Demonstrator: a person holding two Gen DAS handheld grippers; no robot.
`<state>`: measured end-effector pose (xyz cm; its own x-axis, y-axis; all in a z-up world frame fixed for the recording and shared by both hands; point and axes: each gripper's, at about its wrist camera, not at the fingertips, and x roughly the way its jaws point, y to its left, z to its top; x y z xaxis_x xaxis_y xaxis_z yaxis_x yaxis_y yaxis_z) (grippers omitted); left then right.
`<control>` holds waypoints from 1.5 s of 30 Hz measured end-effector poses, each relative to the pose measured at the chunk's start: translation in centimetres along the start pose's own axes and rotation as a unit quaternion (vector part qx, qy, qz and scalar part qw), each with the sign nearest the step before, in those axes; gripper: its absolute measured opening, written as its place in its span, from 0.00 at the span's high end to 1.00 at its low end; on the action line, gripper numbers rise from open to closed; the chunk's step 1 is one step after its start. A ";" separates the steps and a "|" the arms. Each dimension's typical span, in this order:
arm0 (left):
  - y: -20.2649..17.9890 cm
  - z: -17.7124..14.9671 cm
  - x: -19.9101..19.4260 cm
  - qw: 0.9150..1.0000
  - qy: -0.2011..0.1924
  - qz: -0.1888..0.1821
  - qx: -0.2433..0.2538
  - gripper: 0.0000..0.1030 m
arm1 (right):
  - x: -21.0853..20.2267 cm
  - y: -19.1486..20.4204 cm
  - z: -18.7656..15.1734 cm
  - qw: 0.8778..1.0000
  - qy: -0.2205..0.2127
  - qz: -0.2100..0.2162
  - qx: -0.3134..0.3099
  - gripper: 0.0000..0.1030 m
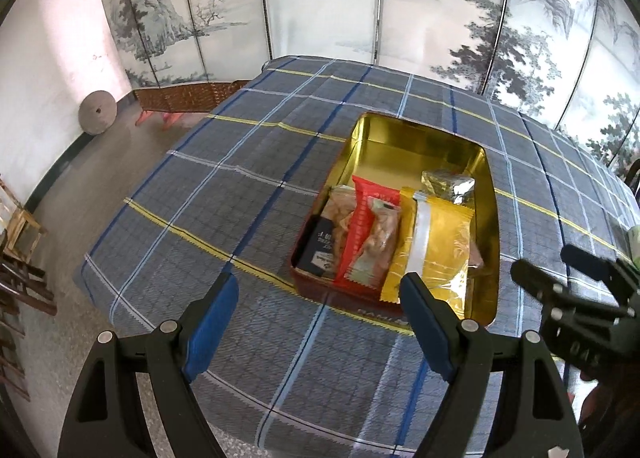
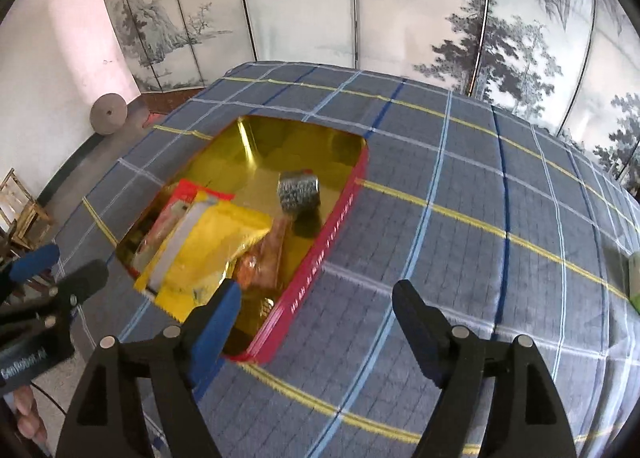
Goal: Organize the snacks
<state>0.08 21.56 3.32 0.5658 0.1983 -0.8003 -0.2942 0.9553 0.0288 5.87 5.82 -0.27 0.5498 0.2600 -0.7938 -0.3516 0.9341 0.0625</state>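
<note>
On the checked bench [image 1: 248,185] | red tin [image 2: 320,254] holds yellow packet [image 1: 434,246], red packet [image 1: 366,234], silver packet [image 2: 298,191] | left gripper [image 1: 320,300] released, empty | right gripper [image 2: 316,302] released, empty beside tin | step: likely between placements | next: find another snack, perhaps the green item [image 2: 634,278] at the edge.

The tin [image 1: 490,217] holds bare gold floor at its far end, upper centre of frame; packets [image 1: 432,246] crowd its near end; the table [image 1: 224,185] around lies open.
</note>
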 end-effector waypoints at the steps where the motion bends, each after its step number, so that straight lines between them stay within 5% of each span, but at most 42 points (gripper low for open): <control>1: -0.1 0.0 0.0 1.000 0.000 0.000 0.000 0.22 | -0.1 0.0 -0.3 1.000 0.000 0.000 0.000 0.22; 45: -1.6 0.2 -0.4 1.000 0.001 0.003 0.014 0.22 | -0.2 1.1 -2.8 0.999 0.023 -0.004 -0.032 0.21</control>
<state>0.47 19.95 3.67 0.5622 0.2026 -0.8018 -0.2749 0.9602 0.0498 3.30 6.09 -1.72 0.5176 0.2404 -0.8212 -0.3964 0.9179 0.0188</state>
